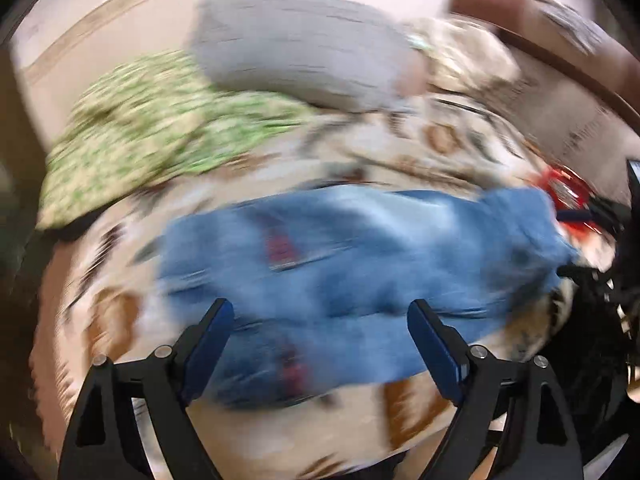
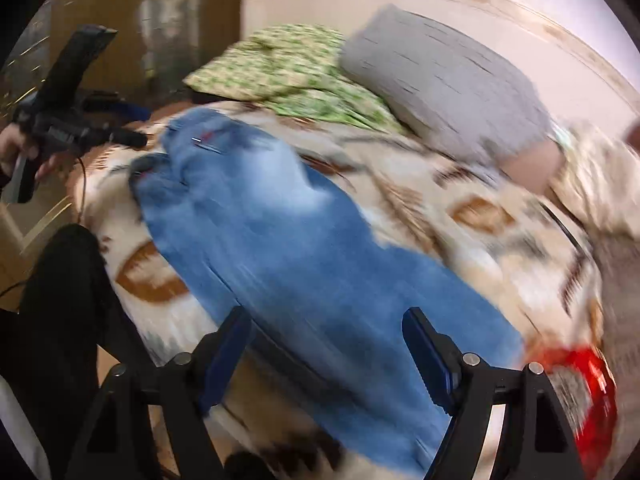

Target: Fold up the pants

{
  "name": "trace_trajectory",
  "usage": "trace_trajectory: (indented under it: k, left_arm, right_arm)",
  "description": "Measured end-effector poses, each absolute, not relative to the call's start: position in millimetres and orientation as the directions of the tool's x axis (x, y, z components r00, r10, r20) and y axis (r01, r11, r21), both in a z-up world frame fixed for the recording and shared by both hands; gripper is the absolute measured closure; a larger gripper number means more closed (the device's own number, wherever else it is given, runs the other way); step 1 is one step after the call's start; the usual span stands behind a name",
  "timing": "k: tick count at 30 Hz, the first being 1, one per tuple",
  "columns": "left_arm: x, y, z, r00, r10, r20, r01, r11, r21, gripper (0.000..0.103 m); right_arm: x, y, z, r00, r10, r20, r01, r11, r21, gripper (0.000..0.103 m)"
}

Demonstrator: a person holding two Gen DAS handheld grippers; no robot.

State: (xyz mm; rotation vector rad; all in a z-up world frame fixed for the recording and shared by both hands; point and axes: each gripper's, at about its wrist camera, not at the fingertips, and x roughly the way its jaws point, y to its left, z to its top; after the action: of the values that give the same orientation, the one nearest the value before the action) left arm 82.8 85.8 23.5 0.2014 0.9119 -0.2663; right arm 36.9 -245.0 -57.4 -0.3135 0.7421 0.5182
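Observation:
Blue jeans (image 1: 340, 264) lie on a patterned beige and brown blanket (image 1: 420, 152) on a bed, both frames blurred by motion. In the left wrist view my left gripper (image 1: 320, 312) is open and empty above the jeans' near edge. In the right wrist view the jeans (image 2: 288, 240) run lengthwise from far left to near right, and my right gripper (image 2: 326, 320) is open and empty above their near end. The left gripper (image 2: 76, 120) also shows at the far left, held in a hand near the far end of the jeans.
A green patterned pillow (image 1: 140, 136) and a grey pillow (image 1: 304, 48) lie at the head of the bed against the wall. A red object (image 2: 588, 384) sits at the near right edge of the bed. A dark-clothed leg (image 2: 60, 300) stands at the left.

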Motion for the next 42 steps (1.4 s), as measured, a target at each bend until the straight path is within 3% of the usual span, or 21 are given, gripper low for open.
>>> trace_trajectory:
  k: [6,11,17,19,20,21,22,25,28,32,36,38,40,41,42]
  left_arm:
    - [90,170,10,0.556,-0.050,-0.830,0.196,0.978,0.072,0.012]
    - [117,194,-26,0.520,-0.140,-0.842,0.231,0.973,-0.019,0.012]
    - [156,187,-62,0.493,-0.211,-0.844,0.345,0.938,-0.033,0.012]
    - [164,182,-66,0.488,-0.252,-0.836,0.377,0.924,-0.058,0.013]
    - [167,180,-67,0.473,-0.298,-0.829,0.402,0.910,-0.098,0.035]
    - [169,178,-68,0.449,-0.323,-0.833,0.417,0.901,-0.124,0.074]
    - [172,177,-70,0.427,-0.320,-0.846,0.412,0.901,-0.133,0.074]
    - [168,174,-58,0.411,-0.355,-0.840,0.430,0.887,-0.165,0.078]
    - [148,177,-24,0.443,-0.426,-0.789,0.457,0.865,-0.210,0.079]
    - [122,191,0,0.438,-0.488,-0.755,0.451,0.846,-0.286,0.079]
    - [117,196,-36,0.334,-0.414,-0.847,0.395,0.877,-0.273,0.077]
    - [120,194,-61,0.283,-0.365,-0.887,0.365,0.896,-0.253,0.072]
    - [119,191,-77,0.292,-0.342,-0.894,0.351,0.907,-0.232,0.072]
    - [117,190,-75,0.309,-0.349,-0.885,0.347,0.908,-0.237,0.068]
    - [116,189,-70,0.318,-0.353,-0.880,0.337,0.909,-0.243,0.054]
  right_arm:
    - [64,-157,-64,0.582,0.409,-0.703,-0.648,0.755,-0.097,0.022]
    - [81,-99,-76,0.579,0.394,-0.714,-0.665,0.735,-0.134,0.022]
    - [87,-48,-96,0.632,0.301,-0.714,-0.653,0.704,-0.282,0.023]
    - [90,-39,-103,0.661,0.257,-0.705,-0.633,0.696,-0.339,0.030]
    - [92,-33,-108,0.673,0.230,-0.703,-0.622,0.690,-0.370,0.037]
    - [95,-29,-113,0.680,0.207,-0.703,-0.615,0.683,-0.394,0.055]
    - [100,-25,-117,0.684,0.179,-0.707,-0.605,0.681,-0.413,0.072]
    - [110,-28,-113,0.662,0.193,-0.724,-0.603,0.711,-0.361,0.086]
    - [110,-46,-91,0.620,0.276,-0.734,-0.625,0.739,-0.250,0.093]
    - [98,-71,-65,0.529,0.420,-0.737,-0.685,0.725,-0.078,0.093]
    - [87,-65,-84,0.443,0.438,-0.782,-0.731,0.681,-0.033,0.092]
    - [85,-51,-108,0.427,0.386,-0.818,-0.737,0.672,-0.068,0.079]
    - [83,-41,-125,0.441,0.318,-0.839,-0.734,0.666,-0.133,0.037]
    - [80,-40,-129,0.476,0.298,-0.827,-0.722,0.670,-0.174,0.034]
    - [77,-41,-128,0.497,0.300,-0.814,-0.715,0.673,-0.188,0.032]
